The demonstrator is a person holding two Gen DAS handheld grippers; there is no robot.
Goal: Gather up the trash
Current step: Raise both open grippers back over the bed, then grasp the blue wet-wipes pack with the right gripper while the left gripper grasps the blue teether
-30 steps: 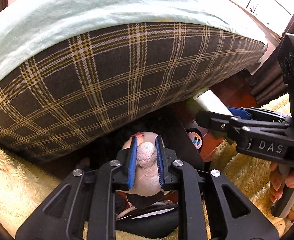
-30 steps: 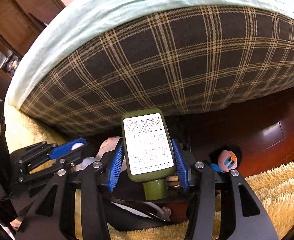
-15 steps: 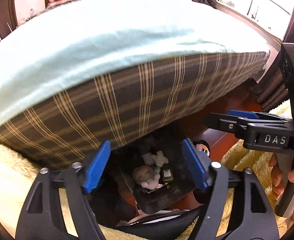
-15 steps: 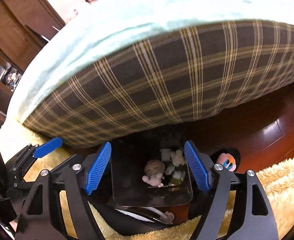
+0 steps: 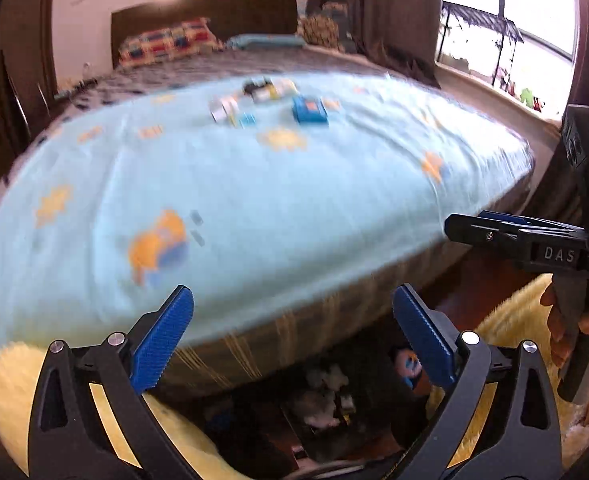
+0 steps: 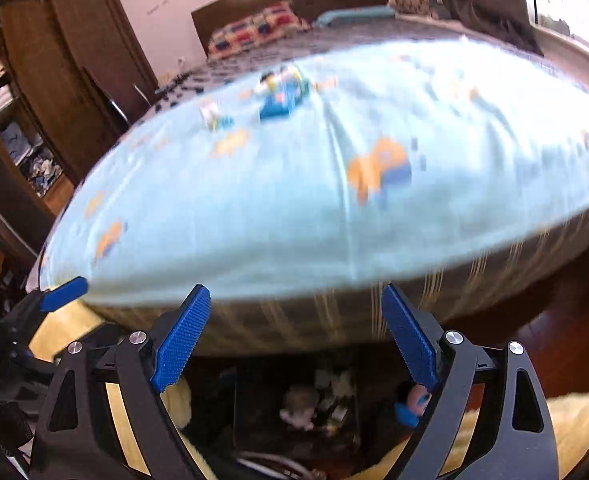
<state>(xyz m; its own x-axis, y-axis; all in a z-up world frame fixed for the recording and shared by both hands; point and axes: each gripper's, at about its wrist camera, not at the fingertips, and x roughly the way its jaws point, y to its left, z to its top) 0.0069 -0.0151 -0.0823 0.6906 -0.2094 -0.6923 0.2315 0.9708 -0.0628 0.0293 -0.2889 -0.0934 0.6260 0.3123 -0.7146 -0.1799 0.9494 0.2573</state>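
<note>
My left gripper is open and empty, raised above a black bin on the floor by the bed. My right gripper is open and empty above the same bin. Crumpled tissue and small items lie inside the bin; they also show in the left wrist view. Several small packets and a blue box lie far up on the light blue bedspread; they also show in the right wrist view. The right gripper appears at the right edge of the left wrist view.
The bed with a plaid side fills the middle. A yellow shaggy rug covers the floor beside red wood flooring. A small doll lies next to the bin. A wardrobe stands at the left.
Both grippers opened and dropped the tissue wad and the green bottle into the bin, then rose and tilted up so the bed top with more litter came into view.
</note>
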